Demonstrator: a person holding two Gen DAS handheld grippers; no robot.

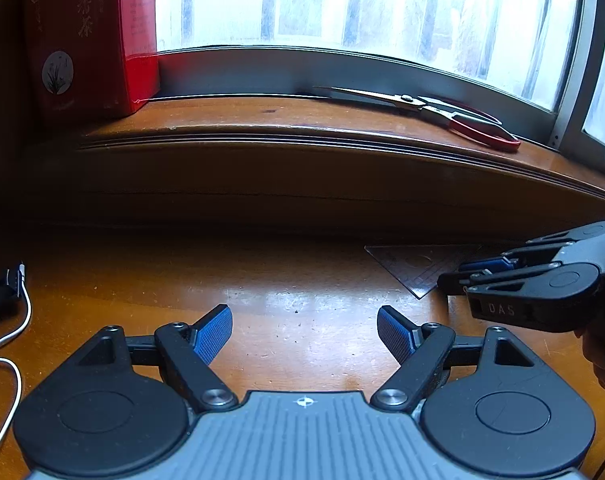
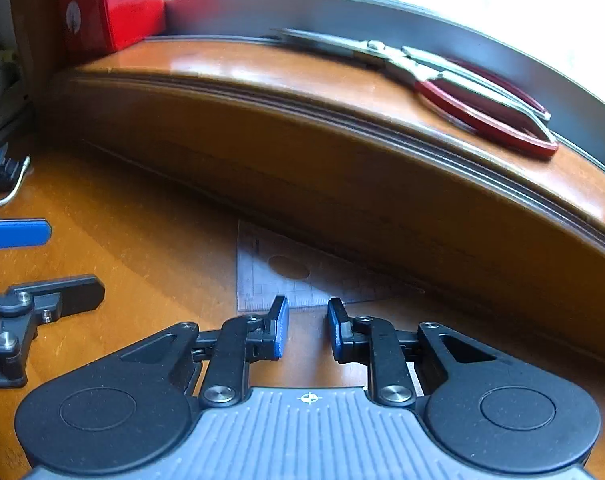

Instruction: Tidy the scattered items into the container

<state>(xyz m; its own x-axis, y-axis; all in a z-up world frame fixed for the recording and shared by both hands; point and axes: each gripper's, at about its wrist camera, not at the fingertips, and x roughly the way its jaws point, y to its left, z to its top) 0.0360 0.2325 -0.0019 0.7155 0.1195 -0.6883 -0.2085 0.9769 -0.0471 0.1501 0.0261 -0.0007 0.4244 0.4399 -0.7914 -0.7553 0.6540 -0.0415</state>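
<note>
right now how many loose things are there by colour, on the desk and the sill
red: 2, the red box and the red-handled scissors, both on the sill
clear: 1, the set square flat on the desk
white: 1, the cable at the desk's left edge
total: 4

The counter is glossy varnished wood (finely scratched where the light falls), the set square clear smooth plastic, the scissors bright metal with shiny red handles, and the left tool matt black plastic with textured blue pads.
</note>
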